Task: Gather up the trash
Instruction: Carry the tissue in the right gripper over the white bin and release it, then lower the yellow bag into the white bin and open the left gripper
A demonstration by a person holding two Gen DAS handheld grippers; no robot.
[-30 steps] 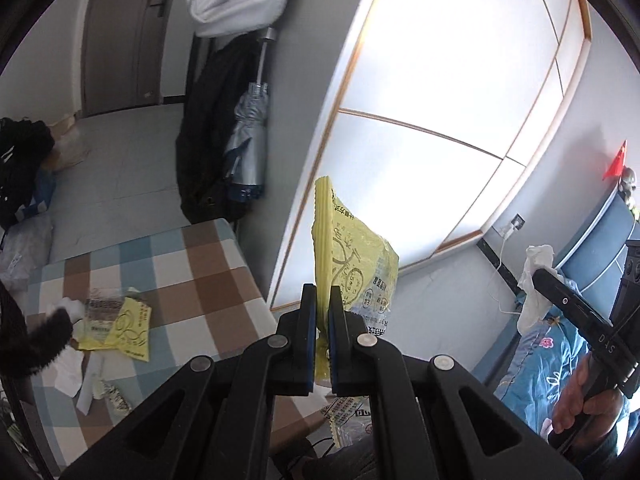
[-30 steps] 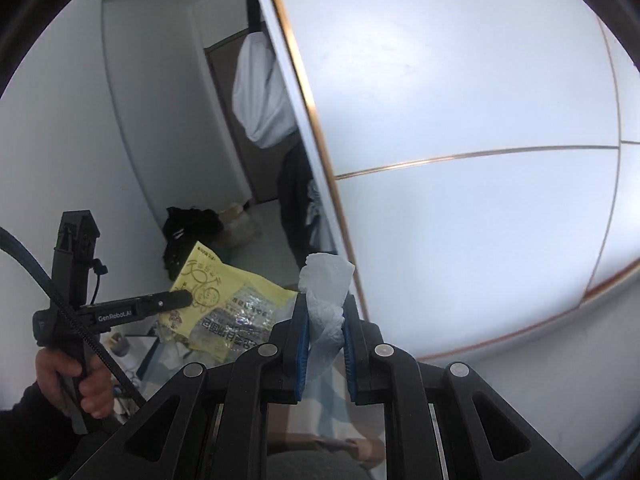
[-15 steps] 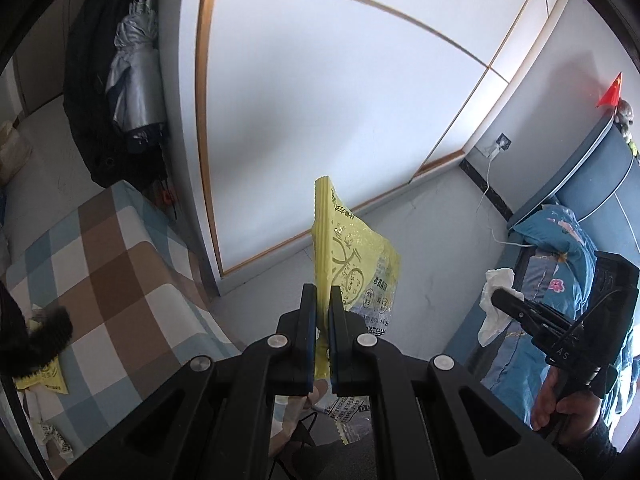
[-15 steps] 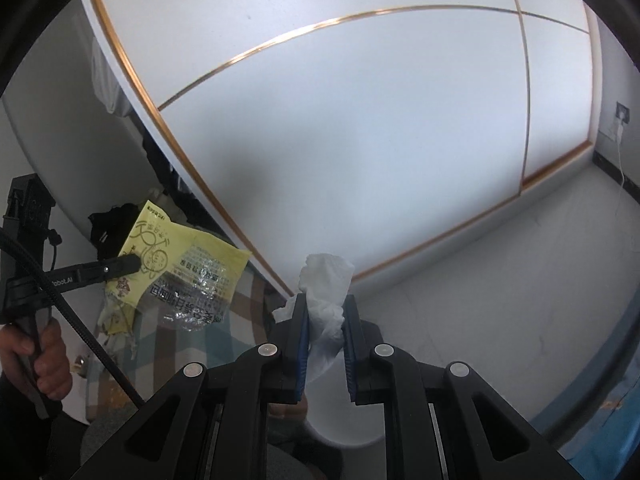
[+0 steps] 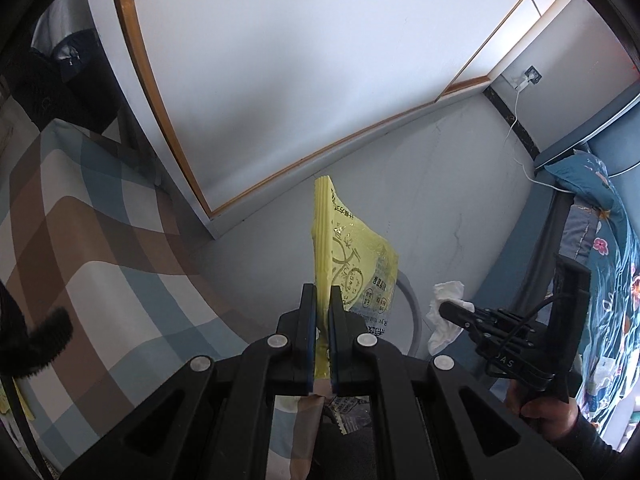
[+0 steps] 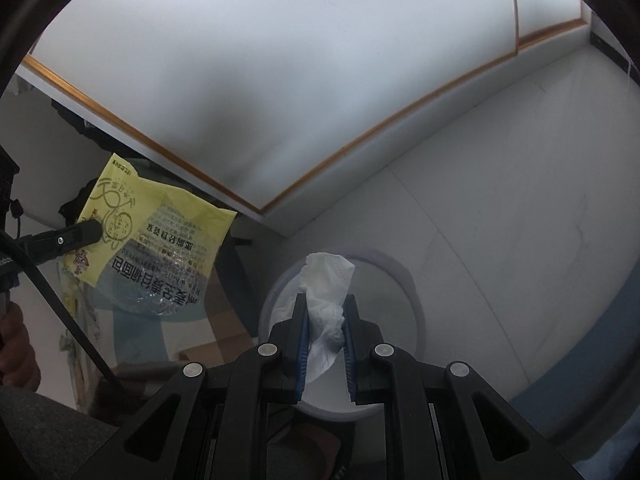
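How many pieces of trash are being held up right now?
2. A yellow wrapper is clamped in the left hand-held gripper beside the checked tablecloth. A white tissue is clamped in the right hand-held gripper, above the white bin. More trash may be out of view.

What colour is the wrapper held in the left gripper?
Yellow, with a clear printed part; the wrapper shows best in the right wrist view, gripped by the left gripper.
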